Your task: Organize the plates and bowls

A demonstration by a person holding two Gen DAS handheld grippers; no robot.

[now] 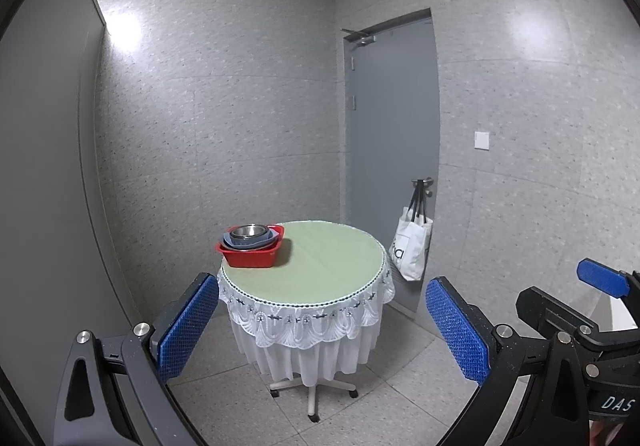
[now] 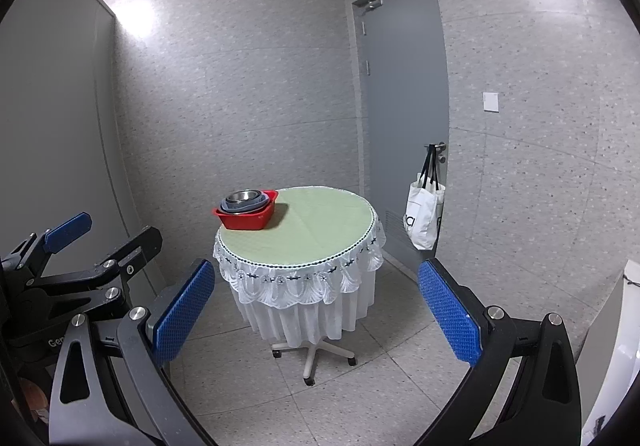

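Note:
A red plastic basin [image 1: 251,254] [image 2: 246,214] stands at the left rear of a small round table [image 1: 320,266] [image 2: 312,230] with a green top and white lace skirt. In the basin lies a stack of blue-grey dishes [image 1: 248,242] [image 2: 242,205] with a steel bowl [image 1: 247,231] [image 2: 243,196] on top. My left gripper [image 1: 320,326] is open and empty, held well short of the table. My right gripper [image 2: 316,310] is also open and empty, beside the left one and equally far back.
The table stands on a wheeled star base [image 1: 312,394] on a tiled floor. A grey door [image 1: 392,149] is behind it, with a white tote bag [image 1: 412,246] [image 2: 426,215] hanging on its handle. A white object [image 2: 616,346] sits at the right edge.

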